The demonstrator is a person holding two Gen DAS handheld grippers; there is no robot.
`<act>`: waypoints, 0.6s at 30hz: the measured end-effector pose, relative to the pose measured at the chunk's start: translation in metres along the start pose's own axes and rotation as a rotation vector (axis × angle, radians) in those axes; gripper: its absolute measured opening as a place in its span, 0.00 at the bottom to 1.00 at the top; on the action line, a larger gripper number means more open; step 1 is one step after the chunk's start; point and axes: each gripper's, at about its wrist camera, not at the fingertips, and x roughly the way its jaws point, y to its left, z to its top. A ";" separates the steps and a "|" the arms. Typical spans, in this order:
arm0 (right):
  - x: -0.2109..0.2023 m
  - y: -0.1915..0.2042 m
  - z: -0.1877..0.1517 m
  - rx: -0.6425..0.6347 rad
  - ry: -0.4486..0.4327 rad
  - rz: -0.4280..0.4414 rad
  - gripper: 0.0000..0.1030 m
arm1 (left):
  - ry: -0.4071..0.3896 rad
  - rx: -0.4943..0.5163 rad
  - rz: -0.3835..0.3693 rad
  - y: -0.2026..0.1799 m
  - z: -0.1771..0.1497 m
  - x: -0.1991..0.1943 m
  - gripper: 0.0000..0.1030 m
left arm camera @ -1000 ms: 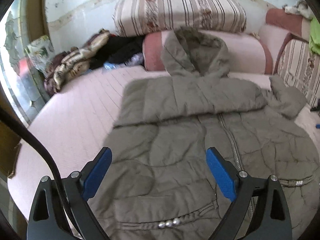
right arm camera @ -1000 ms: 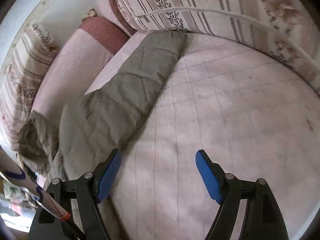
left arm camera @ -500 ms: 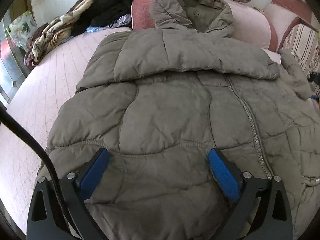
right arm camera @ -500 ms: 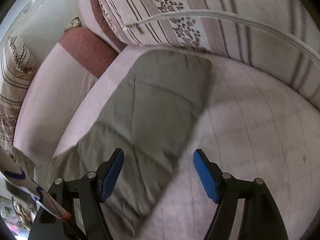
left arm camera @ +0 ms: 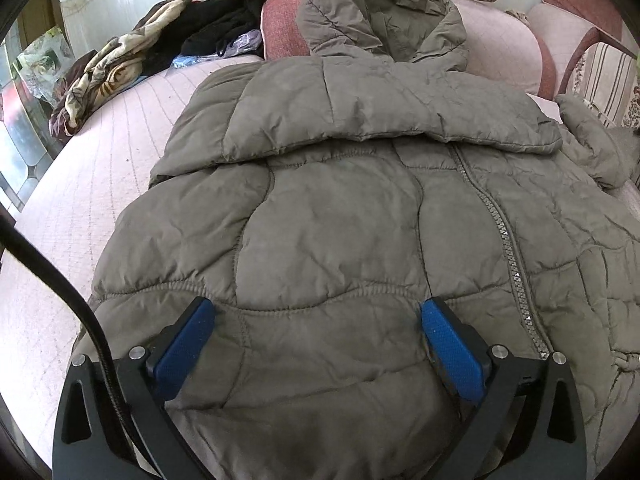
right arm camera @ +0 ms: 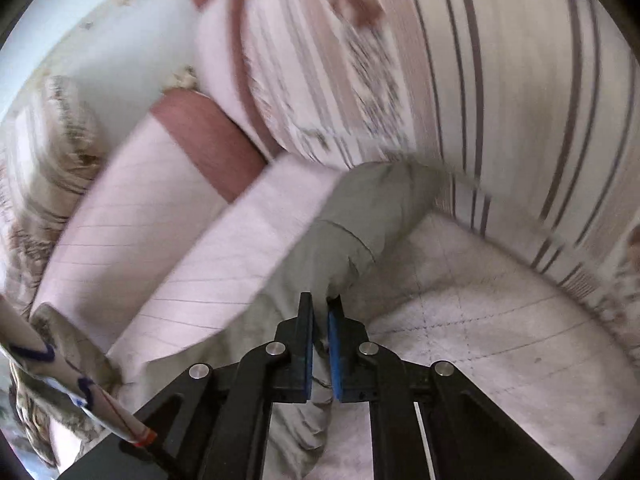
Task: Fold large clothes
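An olive-green padded jacket point(left arm camera: 340, 216) lies front up on the pink quilted bed point(left arm camera: 96, 184), its hood point(left arm camera: 384, 16) against the pillows and its left sleeve folded across the chest. My left gripper point(left arm camera: 316, 336) is open, its blue pads resting on the jacket's lower front, left of the zip point(left arm camera: 508, 256). My right gripper point(right arm camera: 320, 308) is shut on the jacket's other sleeve point(right arm camera: 360, 224), near its cuff, by the bed's corner. The sleeve end also shows at the right edge of the left wrist view point(left arm camera: 588, 140).
Striped pillows point(right arm camera: 460, 80) and pink-and-red bolsters point(left arm camera: 500, 28) ring the bed's back and right side. A heap of dark and patterned clothes point(left arm camera: 132, 68) lies at the back left. A window point(left arm camera: 20, 132) is at the far left.
My right gripper has closed on the sleeve near the cuff; it was open above it before. My left gripper has come down and forward onto the jacket's front, still open.
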 end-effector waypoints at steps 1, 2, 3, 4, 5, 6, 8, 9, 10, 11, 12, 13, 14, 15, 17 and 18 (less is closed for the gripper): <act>-0.017 0.013 0.001 -0.023 -0.017 0.017 0.07 | -0.004 -0.003 0.003 0.001 -0.001 -0.002 1.00; -0.031 0.023 0.000 -0.042 -0.030 0.031 0.07 | -0.007 -0.007 0.005 0.001 -0.001 -0.005 1.00; -0.049 0.037 -0.002 -0.073 -0.047 0.051 0.07 | -0.009 -0.012 0.003 0.003 -0.001 -0.009 1.00; -0.068 0.054 -0.005 -0.109 -0.062 0.072 0.07 | -0.013 -0.019 0.001 0.004 -0.001 -0.013 1.00; -0.085 0.072 -0.010 -0.147 -0.075 0.098 0.07 | -0.017 -0.025 -0.001 0.006 -0.001 -0.017 1.00; -0.096 0.087 -0.013 -0.176 -0.081 0.119 0.07 | -0.031 -0.034 -0.004 0.009 -0.001 -0.025 1.00; -0.126 0.127 -0.028 -0.254 -0.092 0.184 0.07 | -0.062 -0.041 -0.001 0.013 0.000 -0.038 1.00; -0.139 0.144 -0.038 -0.287 -0.091 0.216 0.07 | -0.085 -0.043 0.004 0.016 0.001 -0.046 1.00; -0.146 0.157 -0.048 -0.312 -0.087 0.240 0.07 | -0.115 -0.045 0.014 0.019 0.001 -0.056 1.00; -0.156 0.175 -0.060 -0.348 -0.081 0.272 0.07 | -0.139 -0.047 0.026 0.023 0.001 -0.063 1.00; -0.164 0.196 -0.074 -0.391 -0.072 0.302 0.07 | -0.169 -0.048 0.042 0.027 0.001 -0.072 1.00; -0.170 0.212 -0.089 -0.429 -0.062 0.324 0.07 | -0.203 -0.050 0.061 0.031 0.000 -0.082 1.00; -0.175 0.229 -0.106 -0.469 -0.049 0.346 0.07 | -0.219 -0.052 0.070 0.034 0.001 -0.087 1.00; -0.180 0.248 -0.128 -0.515 -0.032 0.366 0.07 | -0.238 -0.057 0.080 0.039 0.000 -0.094 1.00; -0.179 0.276 -0.163 -0.589 0.001 0.392 0.07 | -0.251 -0.071 0.082 0.048 -0.001 -0.102 1.00; -0.172 0.291 -0.183 -0.629 0.026 0.402 0.06 | -0.251 -0.081 0.081 0.052 -0.001 -0.106 1.00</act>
